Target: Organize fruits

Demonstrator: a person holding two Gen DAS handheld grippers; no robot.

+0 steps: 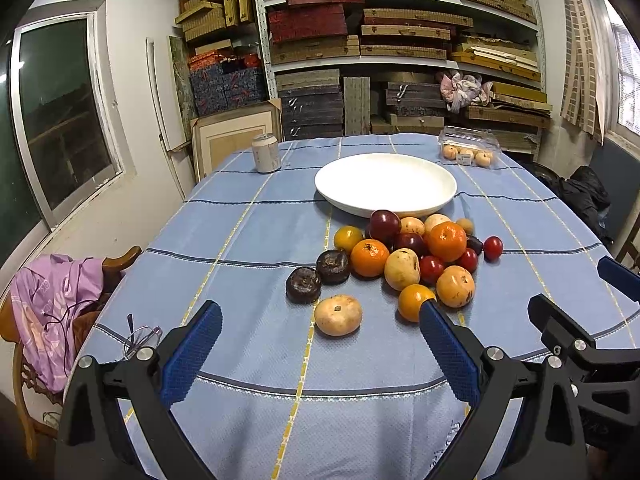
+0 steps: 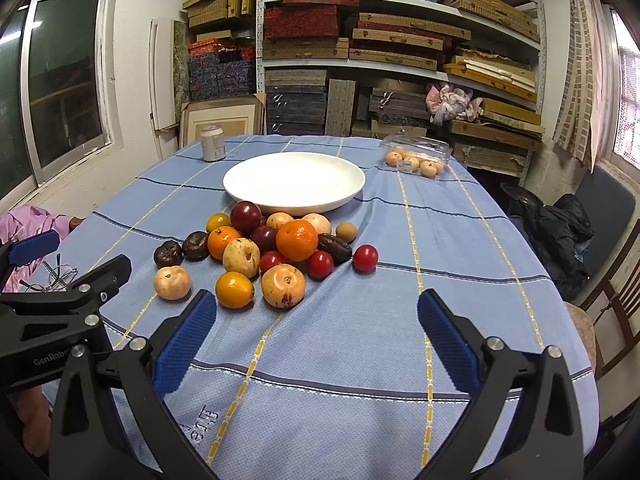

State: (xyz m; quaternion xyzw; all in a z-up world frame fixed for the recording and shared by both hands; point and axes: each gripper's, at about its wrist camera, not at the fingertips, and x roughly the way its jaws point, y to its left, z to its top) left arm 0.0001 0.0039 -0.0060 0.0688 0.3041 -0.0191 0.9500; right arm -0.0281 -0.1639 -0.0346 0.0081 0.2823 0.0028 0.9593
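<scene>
Both claws hang spread and empty over the near edge of the worktop. Left claw (image 1: 322,328) sits with its blue pads wide apart above the blue checked cloth (image 1: 248,240), its right pad just overlapping a yellow-orange fruit (image 1: 412,300) in the view, though contact cannot be told. Right claw (image 2: 316,320) is spread just as wide, nothing between its pads, over bare cloth on the near right.

And the fruit pile (image 2: 272,248) sits mid-worktop, just near of a white plate (image 2: 294,182) with nothing on it. Two bright mandarins (image 2: 297,239) ride in the heap, with pale yellowish round fruits (image 2: 283,285) at the near side. A dark red plum (image 2: 245,216) touches the plate's near rim. Two dark brown wrinkled fruits (image 2: 168,253) lie side by side on the left fringe. One small red tomato (image 2: 365,257) sits apart at the right edge of the group, with a small tan round fruit (image 2: 345,231) beyond it.

Far left on the worktop stands a drinks can (image 2: 212,143), upright. Far right, a clear plastic box (image 2: 416,154) holds more pale fruit. Eyeglasses (image 1: 140,338) lie at the near left edge, beside a purple garment (image 1: 52,308) draped over a wooden chair. Shelves (image 1: 400,24) stacked with boxes fill the back wall.
</scene>
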